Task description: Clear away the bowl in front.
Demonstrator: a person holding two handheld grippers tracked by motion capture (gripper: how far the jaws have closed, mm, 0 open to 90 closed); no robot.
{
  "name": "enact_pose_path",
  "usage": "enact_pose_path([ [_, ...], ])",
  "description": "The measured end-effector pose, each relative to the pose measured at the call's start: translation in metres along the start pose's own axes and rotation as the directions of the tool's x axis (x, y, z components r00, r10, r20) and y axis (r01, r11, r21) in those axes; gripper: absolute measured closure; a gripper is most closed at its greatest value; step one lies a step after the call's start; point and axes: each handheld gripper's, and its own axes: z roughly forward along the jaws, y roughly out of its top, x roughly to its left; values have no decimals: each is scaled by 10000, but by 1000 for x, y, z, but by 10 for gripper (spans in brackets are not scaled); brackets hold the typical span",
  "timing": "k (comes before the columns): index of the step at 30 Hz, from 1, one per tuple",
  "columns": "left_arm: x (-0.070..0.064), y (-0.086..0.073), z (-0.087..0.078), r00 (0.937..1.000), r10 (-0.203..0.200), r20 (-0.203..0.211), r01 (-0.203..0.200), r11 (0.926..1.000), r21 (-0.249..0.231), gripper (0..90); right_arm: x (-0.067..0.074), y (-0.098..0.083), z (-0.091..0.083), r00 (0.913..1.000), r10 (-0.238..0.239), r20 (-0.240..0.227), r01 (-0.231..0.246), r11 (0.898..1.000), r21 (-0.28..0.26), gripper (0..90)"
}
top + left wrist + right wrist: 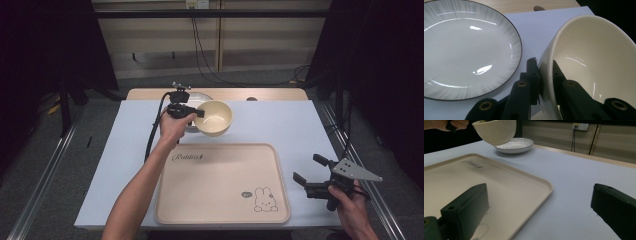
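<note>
left gripper [199, 113] clamps bowl [216, 118] rim, lifted, 12 o'clock of tray [220, 182] | plate [466, 47] beside bowl | right gripper [309, 174] wide open, empty, 3 o'clock of tray

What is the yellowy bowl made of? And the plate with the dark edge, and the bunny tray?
The cream round bowl held by the left tongs looks like glazed ceramic: glossy, with bright glints. The white dark-rimmed plate looks like glazed ceramic too, with shiny highlights. The beige rectangular tray with the rabbit drawing looks like matte plastic, though I can't be sure.
</note>
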Motion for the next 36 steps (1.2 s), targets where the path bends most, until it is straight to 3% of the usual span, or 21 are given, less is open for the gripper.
enact_pose_path([
  [9,-17,-6,8,9989,324,331,-335,9989,327,829,0,0,0,10000,0,33,1,10000,-80,11],
  [10,-20,-7,10,9989,212,418,-222,9995,241,829,0,0,0,10000,-11,-19,10,9999,-106,12],
  [21,-40,-15,30,9959,471,775,-520,9967,625,828,2,0,0,10000,65,-3,-65,9997,-243,11],
  [29,-57,-17,44,9920,442,1181,-530,9960,722,829,2,-1,0,10000,44,-42,-46,9997,-260,11],
  [36,-77,-19,61,9876,703,1406,-846,9916,984,829,2,-1,0,10000,27,34,-26,9996,-296,11],
])
